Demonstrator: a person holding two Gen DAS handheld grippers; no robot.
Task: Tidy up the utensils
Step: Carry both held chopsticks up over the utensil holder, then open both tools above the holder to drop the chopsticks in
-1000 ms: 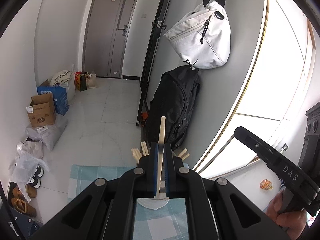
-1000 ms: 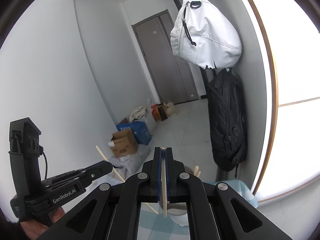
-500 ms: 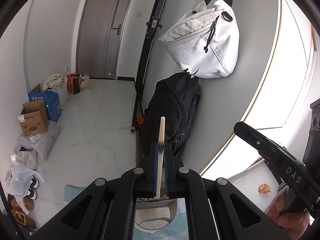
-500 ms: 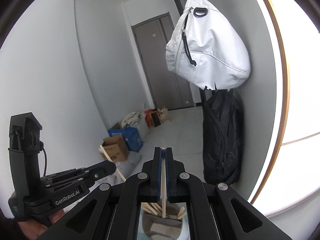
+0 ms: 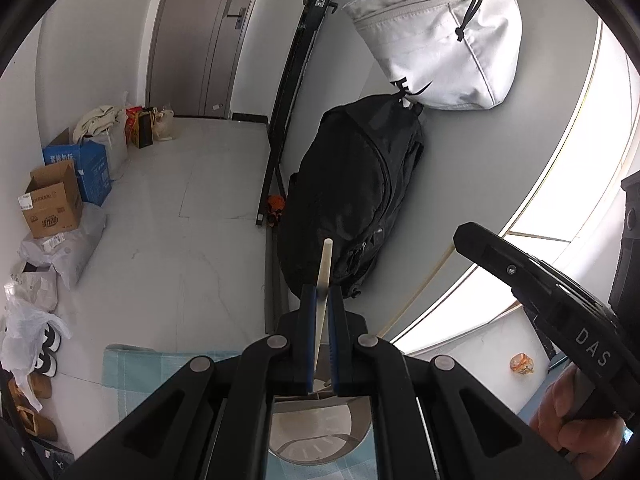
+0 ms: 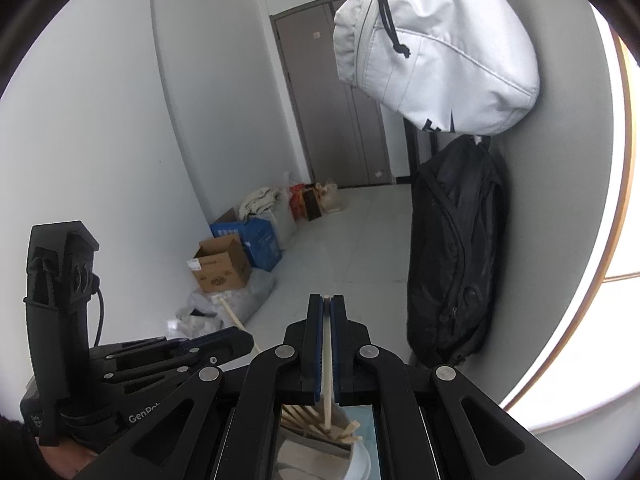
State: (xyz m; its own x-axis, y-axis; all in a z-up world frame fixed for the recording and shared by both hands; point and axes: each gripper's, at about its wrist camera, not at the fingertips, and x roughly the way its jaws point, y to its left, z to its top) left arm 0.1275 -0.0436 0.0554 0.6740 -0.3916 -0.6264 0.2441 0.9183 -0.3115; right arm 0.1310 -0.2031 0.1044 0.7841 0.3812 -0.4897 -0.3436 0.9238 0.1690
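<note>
- Your left gripper (image 5: pixel 320 292) has its blue-padded jaws pressed together on a single pale wooden chopstick (image 5: pixel 323 280), which sticks up past the fingertips, leaning slightly to the right, with its lower end running down between the jaws.
- Below that gripper, at the near edge of the left wrist view, you can see the rim of a white holder (image 5: pixel 316 436) standing on a light blue checked cloth (image 5: pixel 132 368); the held chopstick's lower end hangs above the holder's mouth, and whether it touches the holder cannot be told.
- Your right gripper (image 6: pixel 327 300) is also clamped shut on a second chopstick (image 6: pixel 327 360), held nearly upright; only its tip shows above the pads, and its lower end reaches down towards the holder.
- In the right wrist view the white holder (image 6: pixel 356 460) sits directly beneath the jaws, with a bundle of chopsticks (image 6: pixel 316 420) already leaning inside it, fanned to the near right.
- Each gripper shows in the other's view: the right one (image 5: pixel 472 236) is at the right with your hand (image 5: pixel 576 420) around its grip, and the left one (image 6: pixel 240 340) sits low at the left with its chopstick poking out past the tip.
- Beyond the table, a black backpack (image 5: pixel 352 200) leans against the grey wall with a white bag (image 5: pixel 440 32) hanging above it.
- Far left across the pale floor stand a cardboard box (image 5: pixel 52 204), a blue box (image 5: pixel 90 168) and some plastic bags and shoes, with a grey door (image 5: pixel 200 32) behind.
</note>
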